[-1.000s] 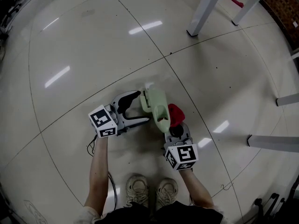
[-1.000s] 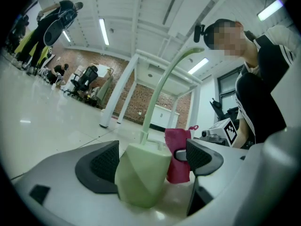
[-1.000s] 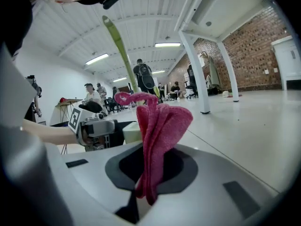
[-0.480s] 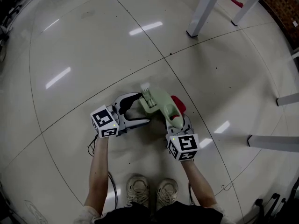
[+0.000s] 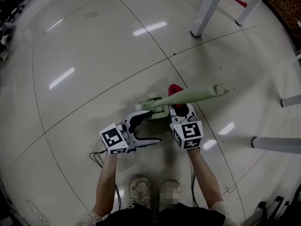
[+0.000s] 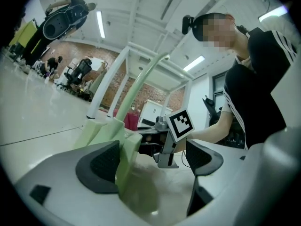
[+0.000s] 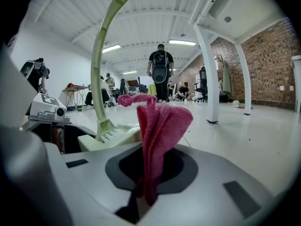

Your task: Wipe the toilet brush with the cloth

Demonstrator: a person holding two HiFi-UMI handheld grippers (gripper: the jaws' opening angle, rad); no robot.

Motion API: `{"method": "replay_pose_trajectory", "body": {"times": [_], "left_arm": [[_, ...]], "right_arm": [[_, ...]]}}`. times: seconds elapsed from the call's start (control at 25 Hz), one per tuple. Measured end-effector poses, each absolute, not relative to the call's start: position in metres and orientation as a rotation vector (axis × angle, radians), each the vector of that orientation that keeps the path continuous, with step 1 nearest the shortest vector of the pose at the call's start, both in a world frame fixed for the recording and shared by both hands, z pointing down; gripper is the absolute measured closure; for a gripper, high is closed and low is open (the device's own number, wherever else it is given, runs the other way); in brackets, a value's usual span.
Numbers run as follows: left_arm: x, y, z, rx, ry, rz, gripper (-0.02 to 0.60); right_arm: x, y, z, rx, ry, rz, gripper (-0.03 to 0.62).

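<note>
- Head view: my left gripper [image 5: 151,125] and my right gripper [image 5: 182,111] are low over the shiny floor [image 5: 94,55]. They sit side by side, just in front of my shoes [image 5: 138,187].
- The toilet brush [image 5: 197,93] is pale green. Its long handle runs across the picture, from near the left gripper, over the right gripper, and out to the right.
- One second ago the handle pointed up at the camera and looked short. Now it has tipped over to the right and looks long.
- Both grippers have come closer to my feet since then.
- The brush end sits at a pale green holder [image 5: 157,113], which is between the two grippers.
- Left gripper view: the fingers [image 6: 101,166] of the left gripper are wide apart. The holder is between them and leans on one finger only. The other finger is not touching it, so nothing is pinched. The handle goes up from the holder in a long curve.
- Right gripper view: the right gripper's fingers are closed tight on the cloth [image 7: 160,126]. The cloth is pink-red and stands up in folds.
- In this view the brush is just to the left of the cloth. I cannot tell if they touch.
- In the head view the cloth peeks out from behind the handle. One second ago it was beside the brush, on its right.
</note>
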State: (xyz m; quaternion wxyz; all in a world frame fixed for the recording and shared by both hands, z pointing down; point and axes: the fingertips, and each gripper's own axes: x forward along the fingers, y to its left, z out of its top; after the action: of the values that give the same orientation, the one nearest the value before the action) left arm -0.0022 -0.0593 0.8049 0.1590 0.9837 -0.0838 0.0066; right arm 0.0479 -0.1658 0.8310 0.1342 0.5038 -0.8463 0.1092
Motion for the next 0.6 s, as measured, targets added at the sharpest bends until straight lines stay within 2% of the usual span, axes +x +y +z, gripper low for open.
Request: {"method": "replay_pose_trajectory", "body": {"times": [0.24, 0.6], "left_arm": [[-0.009, -0.063, 0.805, 2.796, -0.295, 0.011, 0.16], [-0.009, -0.058, 0.813, 2.76, -0.291, -0.01, 0.16]], "right_arm": [[0.063, -0.117, 0.817, 1.632, -2.459, 0.44, 0.563], [0.032, -0.078, 0.826, 1.564, -2.504, 0.418, 0.563]]}}
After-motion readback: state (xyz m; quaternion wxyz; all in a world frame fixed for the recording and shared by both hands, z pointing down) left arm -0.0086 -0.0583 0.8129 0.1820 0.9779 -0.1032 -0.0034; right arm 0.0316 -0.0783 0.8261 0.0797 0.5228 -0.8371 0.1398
